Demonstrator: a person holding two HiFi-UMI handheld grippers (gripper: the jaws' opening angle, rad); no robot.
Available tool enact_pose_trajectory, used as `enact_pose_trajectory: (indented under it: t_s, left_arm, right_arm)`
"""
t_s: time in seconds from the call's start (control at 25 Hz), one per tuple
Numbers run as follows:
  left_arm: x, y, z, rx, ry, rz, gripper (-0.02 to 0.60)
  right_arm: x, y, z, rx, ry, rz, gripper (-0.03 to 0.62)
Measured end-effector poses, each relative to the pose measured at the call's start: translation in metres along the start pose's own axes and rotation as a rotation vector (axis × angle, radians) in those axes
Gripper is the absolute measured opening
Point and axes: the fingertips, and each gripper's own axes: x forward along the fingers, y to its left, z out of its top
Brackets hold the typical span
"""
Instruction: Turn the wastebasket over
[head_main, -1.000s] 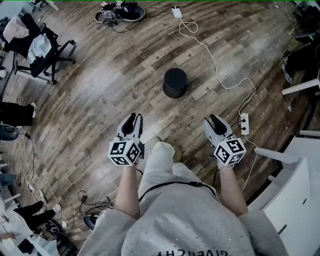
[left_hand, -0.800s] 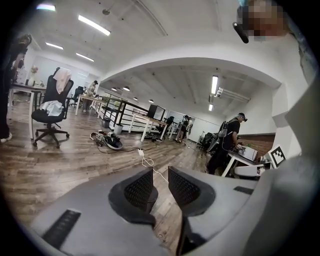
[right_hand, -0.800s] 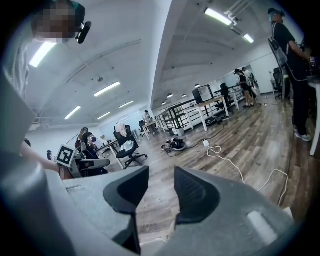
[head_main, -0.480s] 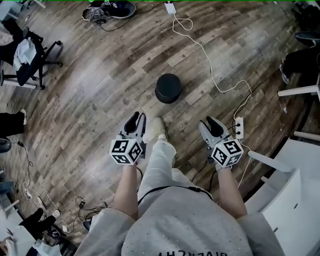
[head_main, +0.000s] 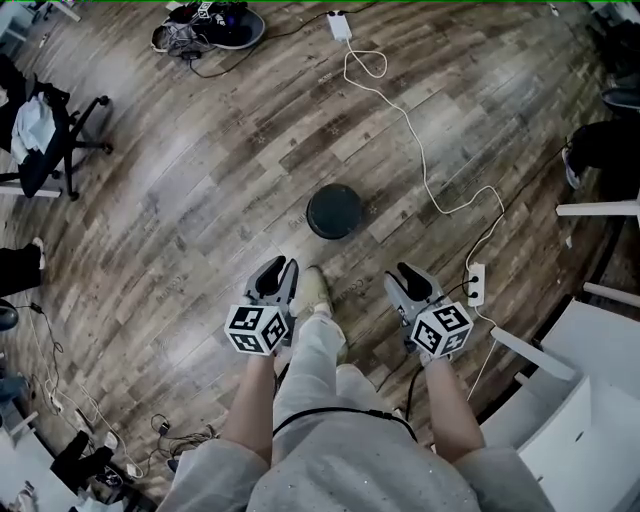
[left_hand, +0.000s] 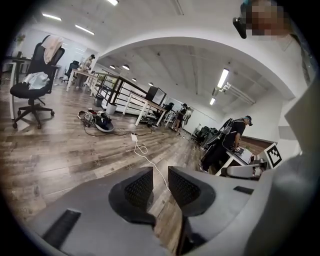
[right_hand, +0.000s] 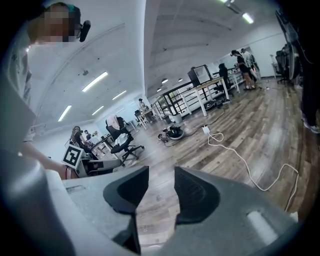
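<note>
The floor (head_main: 180, 200) is laid in wood-grain planks, weathered and streaked, with a soft sheen. The wastebasket (head_main: 335, 211) is finished dark, smooth and matt. The left tongs (left_hand: 160, 182) and right tongs (right_hand: 161, 187) are moulded in matt grey plastic and faced with dark, finely textured pads (left_hand: 139, 190). A smooth white sheath is seen on the cable (right_hand: 240, 157).

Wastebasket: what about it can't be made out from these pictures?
Head view: the wastebasket is seen from nearly straight above, small and uniformly dark; whether its top is an open mouth or a closed base cannot be told.
Left and right gripper views: it does not appear in either.
</note>
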Motion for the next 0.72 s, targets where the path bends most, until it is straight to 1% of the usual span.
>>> enact_pose_trajectory:
  t_s: [0.2,0.32,0.4,0.52,0.64,0.72]
  left_arm:
    - [0.039,0.021,0.002,-0.008,0.058,-0.029,0.092]
    - [0.065,0.029,-0.002,-0.024,0.099,-0.071,0.091]
    - [0.083,0.034,-0.009,-0.039,0.127,-0.100,0.091]
    - [0.111,0.042,-0.022,-0.062,0.155,-0.122,0.092]
    - [0.139,0.052,-0.039,-0.090,0.175,-0.138,0.091]
    - [0.158,0.061,-0.052,-0.100,0.184,-0.135,0.092]
  right_arm:
    - [0.048,-0.017,0.006,0.026,0.046,0.005,0.147]
    - [0.073,-0.028,0.010,0.048,0.054,0.014,0.147]
    - [0.089,-0.037,0.012,0.066,0.052,0.020,0.147]
    - [0.112,-0.055,0.007,0.107,0.053,0.034,0.152]
    - [0.140,-0.078,-0.007,0.154,0.073,0.047,0.155]
    - [0.160,-0.093,-0.019,0.177,0.093,0.064,0.155]
